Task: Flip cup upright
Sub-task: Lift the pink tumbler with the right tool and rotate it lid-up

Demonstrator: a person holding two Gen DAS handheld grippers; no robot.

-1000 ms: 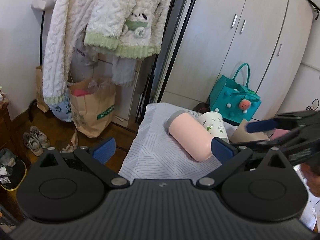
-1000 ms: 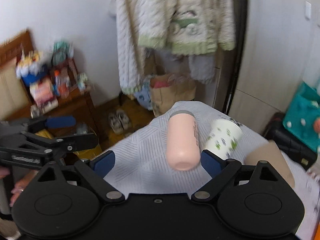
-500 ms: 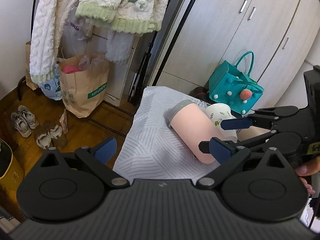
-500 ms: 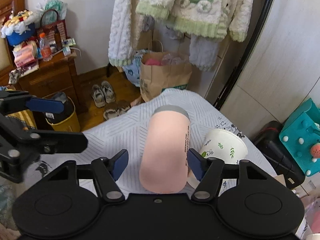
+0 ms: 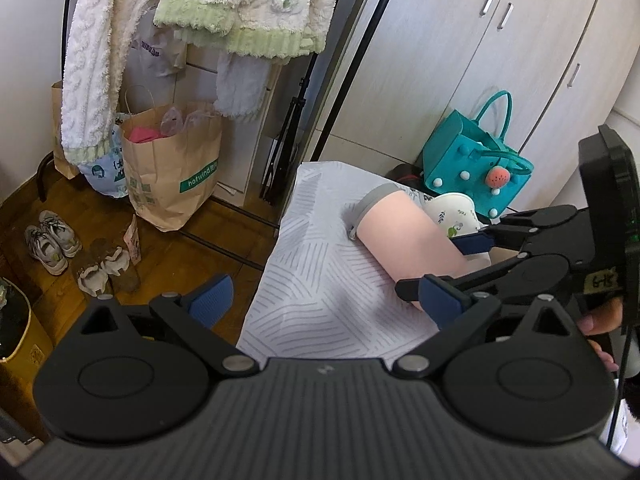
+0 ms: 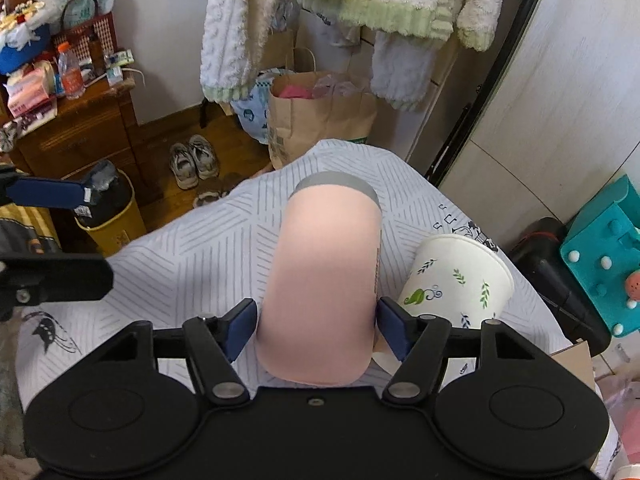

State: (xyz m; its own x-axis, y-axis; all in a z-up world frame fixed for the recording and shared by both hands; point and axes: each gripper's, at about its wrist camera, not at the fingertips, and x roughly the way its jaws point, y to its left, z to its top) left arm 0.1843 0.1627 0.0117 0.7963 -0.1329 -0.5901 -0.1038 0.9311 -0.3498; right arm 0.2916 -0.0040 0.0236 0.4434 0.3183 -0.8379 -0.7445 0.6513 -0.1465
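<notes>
Pink cup (image 6: 324, 280) lying on its side on the striped bench (image 6: 200, 256), grey rim pointing away. Right claw (image 6: 316, 326) level, reaching along the cup, 2 blue pads pinching its base end. Left claw (image 5: 324, 300) spread wide, hovering off to the side, gripping nothing. Paper cup (image 6: 460, 280) right beside.

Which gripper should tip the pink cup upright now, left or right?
Right. The right gripper already has its jaws on both sides of the pink cup, near its base. The left gripper hangs open, off to the side over the cloth.
</notes>
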